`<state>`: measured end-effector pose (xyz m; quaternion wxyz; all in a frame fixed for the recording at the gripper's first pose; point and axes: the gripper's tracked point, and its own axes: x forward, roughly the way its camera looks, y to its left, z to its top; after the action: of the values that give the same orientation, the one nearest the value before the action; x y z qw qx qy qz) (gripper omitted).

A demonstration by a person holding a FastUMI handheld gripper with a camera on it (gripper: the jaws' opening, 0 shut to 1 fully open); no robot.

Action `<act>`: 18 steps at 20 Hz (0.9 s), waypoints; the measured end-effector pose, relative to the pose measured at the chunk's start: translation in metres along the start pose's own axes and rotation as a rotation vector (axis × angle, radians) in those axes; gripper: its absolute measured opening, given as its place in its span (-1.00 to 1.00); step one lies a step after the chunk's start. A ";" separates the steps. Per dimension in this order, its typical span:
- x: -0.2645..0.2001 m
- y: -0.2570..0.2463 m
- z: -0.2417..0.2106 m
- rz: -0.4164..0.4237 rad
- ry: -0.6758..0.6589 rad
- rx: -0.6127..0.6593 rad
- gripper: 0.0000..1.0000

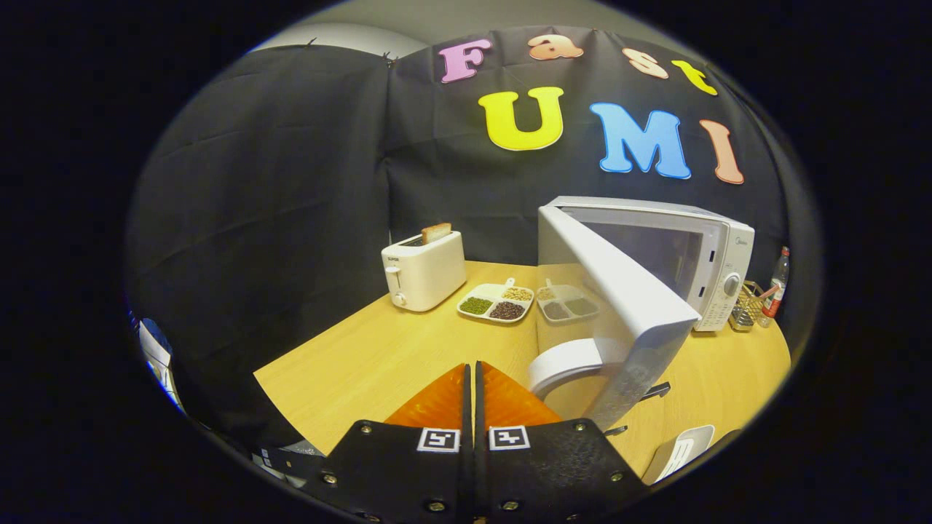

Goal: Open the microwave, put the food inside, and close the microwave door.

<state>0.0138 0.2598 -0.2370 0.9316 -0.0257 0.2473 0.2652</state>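
The white microwave [710, 255] stands at the back right of the wooden table [378, 356]. Its door [626, 313] is swung wide open toward me, and its free edge ends just right of my fingers. My gripper [472, 367] is shut with nothing between the fingers, a little left of the door's lower corner. A white round dish-like shape [564, 364] shows low on the door's glossy face; I cannot tell whether it is a real dish or a reflection. A divided tray of beans [495, 302] lies beyond the fingers, left of the door, which mirrors it.
A white toaster [424, 271] with a slice of bread sticking up stands at the back left. A small wire basket [746, 306] and a bottle [778, 287] stand right of the microwave. A white object [677, 451] lies at the table's near right edge.
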 end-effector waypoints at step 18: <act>0.017 -0.175 0.019 -0.247 -0.008 0.141 -0.99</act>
<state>0.1236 0.1217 -0.2433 0.9576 0.0107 0.2567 0.1303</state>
